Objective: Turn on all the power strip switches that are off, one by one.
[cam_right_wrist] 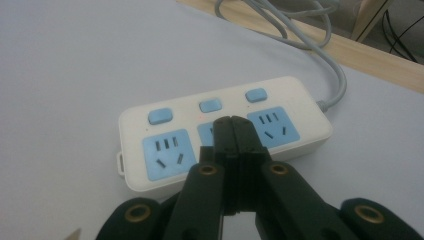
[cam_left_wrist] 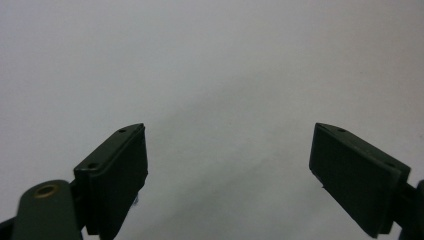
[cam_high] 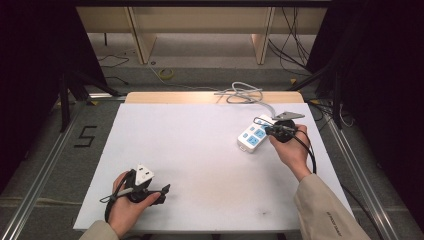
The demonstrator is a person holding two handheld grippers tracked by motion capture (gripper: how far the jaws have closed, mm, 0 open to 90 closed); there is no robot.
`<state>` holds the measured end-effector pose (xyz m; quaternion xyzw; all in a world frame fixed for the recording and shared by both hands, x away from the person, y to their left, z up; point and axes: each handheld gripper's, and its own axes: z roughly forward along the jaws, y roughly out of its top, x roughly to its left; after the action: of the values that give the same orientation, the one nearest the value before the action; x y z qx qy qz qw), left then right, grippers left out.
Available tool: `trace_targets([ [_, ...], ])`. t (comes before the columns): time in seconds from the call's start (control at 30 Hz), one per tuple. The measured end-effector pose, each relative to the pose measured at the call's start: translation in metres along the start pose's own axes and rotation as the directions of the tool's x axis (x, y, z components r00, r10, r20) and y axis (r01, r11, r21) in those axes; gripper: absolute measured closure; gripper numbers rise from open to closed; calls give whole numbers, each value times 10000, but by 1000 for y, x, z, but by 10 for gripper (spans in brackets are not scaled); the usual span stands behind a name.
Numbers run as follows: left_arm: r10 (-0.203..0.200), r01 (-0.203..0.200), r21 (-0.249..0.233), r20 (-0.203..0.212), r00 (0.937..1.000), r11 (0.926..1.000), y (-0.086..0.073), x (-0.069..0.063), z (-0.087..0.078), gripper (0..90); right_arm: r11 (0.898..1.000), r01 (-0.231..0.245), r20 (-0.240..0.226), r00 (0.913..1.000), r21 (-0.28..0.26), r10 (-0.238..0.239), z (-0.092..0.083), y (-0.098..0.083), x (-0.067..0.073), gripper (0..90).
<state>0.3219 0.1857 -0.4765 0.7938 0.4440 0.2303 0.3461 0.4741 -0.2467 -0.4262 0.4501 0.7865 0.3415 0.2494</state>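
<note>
White three-outlet power strip with blue sockets and blue switches (cam_high: 252, 135) lies flat near the right edge of the white-topped bench (cam_high: 200, 150), toward the far right corner. Its grey cable (cam_high: 245, 93) loops over the far edge. Right hand-held gripper (cam_right_wrist: 234, 131): jaws pressed together, nothing between them, tips over the middle socket; contact unclear. Left hand-held gripper (cam_left_wrist: 227, 155): jaws spread wide, empty, over bare bench near the front left corner, well apart from the strip.

White table (cam_high: 200, 145); white power strip (cam_high: 254, 135) with blue sockets near right edge; grey cable (cam_high: 245, 93) coiled at far edge.
</note>
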Motion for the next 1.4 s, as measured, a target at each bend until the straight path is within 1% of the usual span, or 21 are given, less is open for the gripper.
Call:
trace_targets([
  [0.67, 38, -38, 21, 23, 10000, 10000, 0, 0, 1, 153, 9997, -17, 107, 9999, 228, 14, 17, 10, -7, 900],
  [0.9, 26, -26, -5, 12, 10000, 10000, 0, 0, 1, 153, 9995, -87, 156, 9998, 301, 83, 24, 16, -12, 900],
  [1.4, -2, 2, 18, 38, 10000, 10000, 0, 0, 1, 153, 9986, -156, 199, 9997, 502, 146, 38, 22, -16, 900],
])
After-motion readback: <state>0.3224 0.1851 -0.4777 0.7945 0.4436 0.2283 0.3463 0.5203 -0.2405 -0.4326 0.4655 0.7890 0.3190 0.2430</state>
